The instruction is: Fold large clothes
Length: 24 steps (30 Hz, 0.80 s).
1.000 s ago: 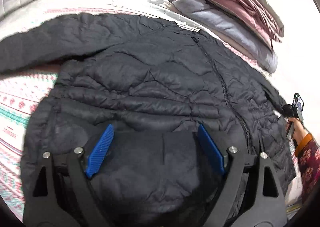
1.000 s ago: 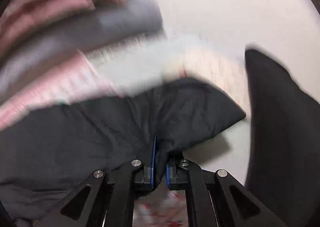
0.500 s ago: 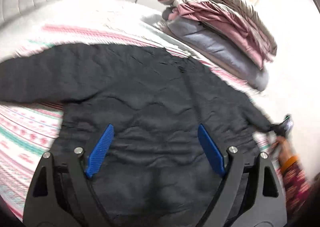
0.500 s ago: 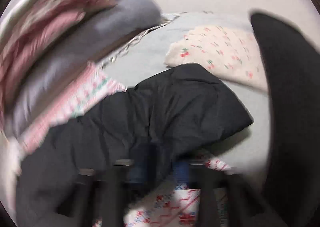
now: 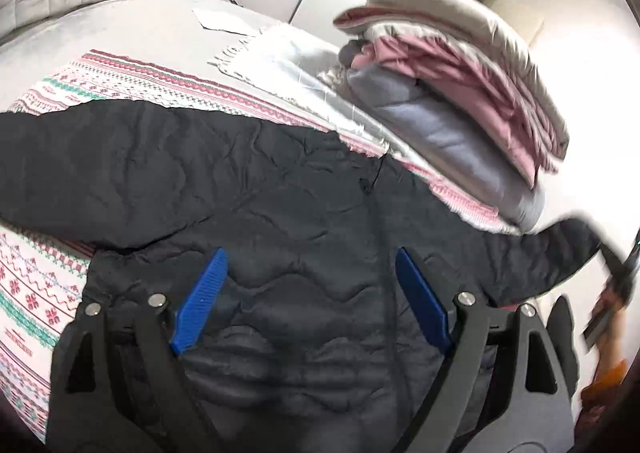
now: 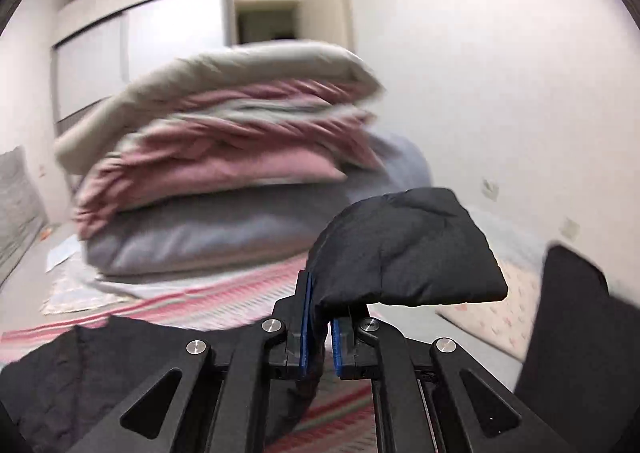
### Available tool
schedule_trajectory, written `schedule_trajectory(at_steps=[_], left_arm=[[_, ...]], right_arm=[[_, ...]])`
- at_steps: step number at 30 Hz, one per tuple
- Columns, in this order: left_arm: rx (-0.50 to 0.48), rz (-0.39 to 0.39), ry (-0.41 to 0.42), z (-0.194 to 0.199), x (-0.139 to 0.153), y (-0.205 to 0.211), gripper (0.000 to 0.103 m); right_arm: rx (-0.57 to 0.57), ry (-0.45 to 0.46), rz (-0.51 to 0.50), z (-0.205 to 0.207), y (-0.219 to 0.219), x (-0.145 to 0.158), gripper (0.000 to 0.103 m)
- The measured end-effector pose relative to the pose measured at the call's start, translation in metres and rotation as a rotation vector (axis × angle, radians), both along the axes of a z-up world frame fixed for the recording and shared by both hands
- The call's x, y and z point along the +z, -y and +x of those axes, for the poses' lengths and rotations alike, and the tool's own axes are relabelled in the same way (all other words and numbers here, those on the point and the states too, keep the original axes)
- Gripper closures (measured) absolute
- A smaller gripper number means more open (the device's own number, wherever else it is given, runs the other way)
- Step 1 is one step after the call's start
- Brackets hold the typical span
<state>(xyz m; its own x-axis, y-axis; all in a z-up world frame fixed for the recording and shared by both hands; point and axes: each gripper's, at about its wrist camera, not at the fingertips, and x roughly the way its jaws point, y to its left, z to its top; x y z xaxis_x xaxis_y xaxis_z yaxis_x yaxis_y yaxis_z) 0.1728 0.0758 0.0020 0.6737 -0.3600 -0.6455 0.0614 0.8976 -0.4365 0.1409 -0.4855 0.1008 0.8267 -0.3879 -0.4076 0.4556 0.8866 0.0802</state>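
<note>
The black quilted jacket (image 5: 280, 213) lies spread front-up on the bed's patterned blanket (image 5: 132, 77), zipper running toward the collar. Its right sleeve cuff (image 6: 404, 249) is raised off the bed, clamped in the right gripper (image 6: 318, 337), whose fingers are pressed together on the fabric. The left gripper (image 5: 308, 301) hovers over the hem, fingers wide apart and empty. To fold well, carry the sleeve across the chest, probably flat along the zipper, clear of the stacked bedding (image 5: 460, 93).
</note>
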Motion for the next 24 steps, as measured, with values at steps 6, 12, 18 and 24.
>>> schedule_trajectory(at_steps=[6, 12, 18, 24], left_arm=[[-0.071, -0.098, -0.125, 0.014, -0.024, -0.002, 0.017], [-0.086, -0.112, -0.175, 0.013, -0.04, -0.005, 0.017], [-0.098, -0.076, -0.108, 0.009, -0.034, -0.005, 0.017], [-0.16, -0.049, -0.102, 0.016, -0.04, 0.008, 0.017]], right_arm=[[0.193, -0.003, -0.082, 0.027, -0.109, 0.038, 0.095], [0.385, -0.107, -0.159, 0.064, -0.223, 0.02, 0.095], [0.581, -0.3, -0.121, 0.098, -0.307, -0.053, 0.092], [0.727, -0.683, 0.273, 0.124, -0.324, -0.17, 0.044]])
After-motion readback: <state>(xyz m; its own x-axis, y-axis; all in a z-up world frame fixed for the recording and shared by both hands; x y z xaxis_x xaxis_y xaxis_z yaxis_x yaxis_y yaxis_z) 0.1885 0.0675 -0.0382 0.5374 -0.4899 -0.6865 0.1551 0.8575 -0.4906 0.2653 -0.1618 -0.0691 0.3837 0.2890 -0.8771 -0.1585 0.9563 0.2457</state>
